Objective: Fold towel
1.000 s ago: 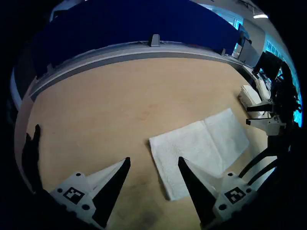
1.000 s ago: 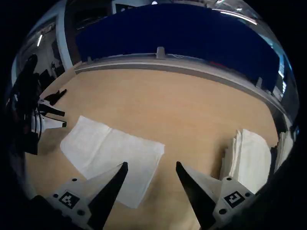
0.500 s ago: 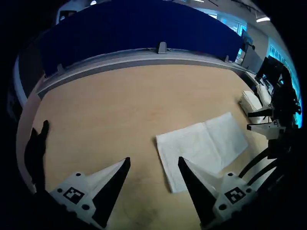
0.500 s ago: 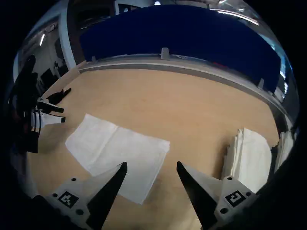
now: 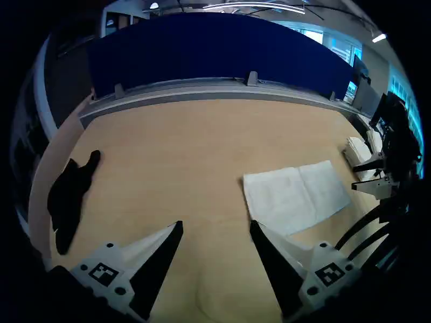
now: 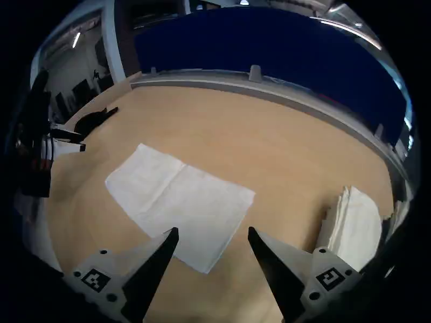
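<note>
left gripper [image 5: 215, 222] spread, right gripper [image 6: 213, 229] spread, towel [image 6: 178, 199] flat on table [image 6: 258, 140]

The wooden table [image 6: 301, 156] holds a white towel [image 6: 178, 196] lying flat just ahead of the right gripper [image 6: 213, 230]. Stacked towels [image 6: 355, 226] lie to its right. A black cloth [image 6: 94, 117] lies far left.

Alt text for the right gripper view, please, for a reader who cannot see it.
A white towel lies flat on a wooden table, just beyond the open, empty fingers of the right gripper. A stack of folded towels sits at the right, and the left gripper is at the far left.
</note>
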`<state>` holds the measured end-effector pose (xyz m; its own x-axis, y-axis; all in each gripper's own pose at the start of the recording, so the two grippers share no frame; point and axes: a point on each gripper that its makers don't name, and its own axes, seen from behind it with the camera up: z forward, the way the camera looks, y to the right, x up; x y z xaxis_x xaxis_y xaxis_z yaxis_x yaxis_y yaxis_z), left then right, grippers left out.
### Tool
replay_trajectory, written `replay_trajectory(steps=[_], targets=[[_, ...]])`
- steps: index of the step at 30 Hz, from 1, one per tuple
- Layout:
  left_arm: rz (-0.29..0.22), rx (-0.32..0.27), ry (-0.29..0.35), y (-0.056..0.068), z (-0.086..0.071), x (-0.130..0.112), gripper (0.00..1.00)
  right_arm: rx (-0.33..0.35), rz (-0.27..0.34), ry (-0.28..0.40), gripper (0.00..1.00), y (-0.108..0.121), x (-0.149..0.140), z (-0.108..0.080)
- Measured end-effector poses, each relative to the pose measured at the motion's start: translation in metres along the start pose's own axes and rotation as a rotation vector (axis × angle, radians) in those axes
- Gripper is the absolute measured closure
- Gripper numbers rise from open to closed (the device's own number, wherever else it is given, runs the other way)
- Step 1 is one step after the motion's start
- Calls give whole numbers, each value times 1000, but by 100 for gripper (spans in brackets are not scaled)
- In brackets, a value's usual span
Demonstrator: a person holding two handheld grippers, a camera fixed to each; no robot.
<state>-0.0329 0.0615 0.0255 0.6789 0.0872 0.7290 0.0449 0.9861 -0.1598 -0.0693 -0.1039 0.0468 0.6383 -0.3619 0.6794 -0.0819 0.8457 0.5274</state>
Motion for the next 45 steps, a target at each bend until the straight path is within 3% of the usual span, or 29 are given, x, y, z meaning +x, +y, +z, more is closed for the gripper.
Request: replay_trajectory(steps=[8, 18, 24, 39, 43, 45], targets=[[-87, 69, 3, -24, -33, -37, 8, 37, -61, -44, 0, -9, -14, -2], [-110, 123, -5, -45, -63, -69, 8, 61, -107, -82, 0, -14, -26, -4], [-122, 124, 8, -47, -70, -70, 7, 65, -115, -97, 0, -15, -31, -1], [-91, 113, 9, -45, -87, -92, 8, 79, -135, -125, 0, -21, -62, 4], [-82, 108, 7, -44, -90, -98, 8, 74, -144, -126, 4, -19, -64, 6], [-73, 108, 5, -45, -91, -101, 8, 71, -150, -129, 11, -18, -66, 6]])
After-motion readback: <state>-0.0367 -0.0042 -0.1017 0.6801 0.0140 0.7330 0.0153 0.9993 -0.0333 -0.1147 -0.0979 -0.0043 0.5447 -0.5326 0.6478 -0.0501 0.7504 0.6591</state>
